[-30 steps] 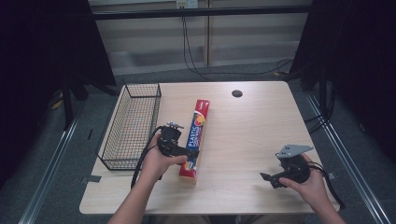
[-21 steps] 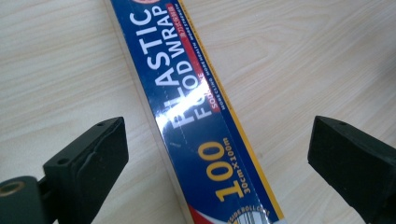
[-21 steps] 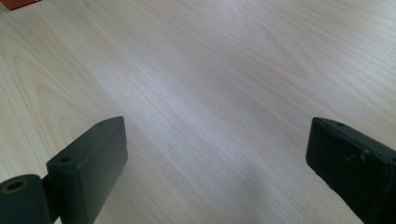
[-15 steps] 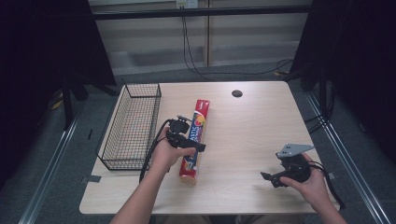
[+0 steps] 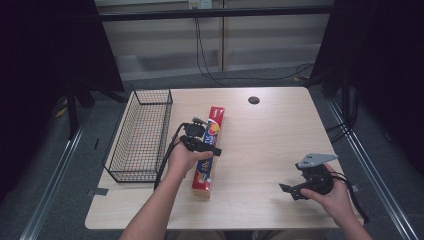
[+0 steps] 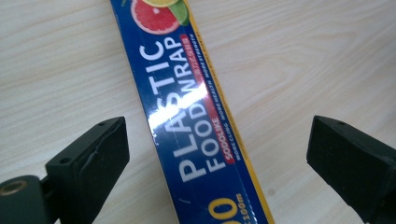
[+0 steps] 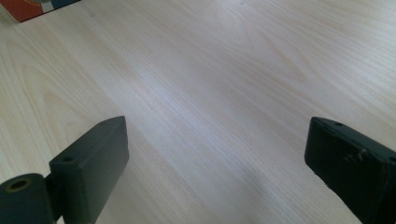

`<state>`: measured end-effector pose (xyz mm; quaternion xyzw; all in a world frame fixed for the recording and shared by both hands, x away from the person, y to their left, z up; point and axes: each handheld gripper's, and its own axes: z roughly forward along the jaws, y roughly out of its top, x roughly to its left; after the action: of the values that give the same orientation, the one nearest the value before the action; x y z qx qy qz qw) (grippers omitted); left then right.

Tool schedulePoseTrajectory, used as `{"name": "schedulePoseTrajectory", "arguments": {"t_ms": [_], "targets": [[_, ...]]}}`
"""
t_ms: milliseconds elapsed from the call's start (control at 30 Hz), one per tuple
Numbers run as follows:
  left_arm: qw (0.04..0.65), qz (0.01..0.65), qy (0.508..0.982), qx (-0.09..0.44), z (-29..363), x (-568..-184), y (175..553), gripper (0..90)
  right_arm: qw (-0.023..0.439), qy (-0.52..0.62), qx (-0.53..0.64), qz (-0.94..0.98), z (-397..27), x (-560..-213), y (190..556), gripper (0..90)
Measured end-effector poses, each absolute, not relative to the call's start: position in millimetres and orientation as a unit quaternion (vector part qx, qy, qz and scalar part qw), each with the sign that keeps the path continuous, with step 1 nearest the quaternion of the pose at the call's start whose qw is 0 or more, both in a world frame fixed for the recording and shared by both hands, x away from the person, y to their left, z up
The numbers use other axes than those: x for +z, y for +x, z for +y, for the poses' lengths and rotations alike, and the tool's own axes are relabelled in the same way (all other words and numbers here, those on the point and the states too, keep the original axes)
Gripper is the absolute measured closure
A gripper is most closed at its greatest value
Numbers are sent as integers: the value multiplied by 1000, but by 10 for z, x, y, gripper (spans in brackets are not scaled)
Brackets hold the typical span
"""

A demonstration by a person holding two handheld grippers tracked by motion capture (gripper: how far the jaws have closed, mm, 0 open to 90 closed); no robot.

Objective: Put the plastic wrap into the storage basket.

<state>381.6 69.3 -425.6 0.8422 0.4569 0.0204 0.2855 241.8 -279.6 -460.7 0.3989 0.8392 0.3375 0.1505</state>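
Your left gripper [image 6: 217, 154], jaws wide, straddles the plastic food wrap box [image 6: 187, 107] without gripping; your right gripper [image 7: 217, 158], equally wide, holds nothing above bare table [image 7: 224, 79].

The left tool [image 5: 207, 148] is hiding the plastic food wrap box's [image 5: 208, 152] middle; frame edges are cropping its lettering in the left gripper view.

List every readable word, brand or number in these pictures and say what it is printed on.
"PLASTIC FOOD WRAP": white letters on the blue face of the box.
"SODOLINE": white on a red strip beside it.
"100m": yellow, cut off by the frame edge.
Small red line of print along the strip: too small to read.
Box in the high view: print blurred.
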Motion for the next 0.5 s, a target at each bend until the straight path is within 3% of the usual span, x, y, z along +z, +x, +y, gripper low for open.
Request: {"name": "schedulePoseTrajectory", "arguments": {"t_ms": [500], "targets": [[267, 476, 838, 25, 549, -4327, 3965, 81, 154, 398, 344, 837, -2817, -4593, 2425, 64]]}}
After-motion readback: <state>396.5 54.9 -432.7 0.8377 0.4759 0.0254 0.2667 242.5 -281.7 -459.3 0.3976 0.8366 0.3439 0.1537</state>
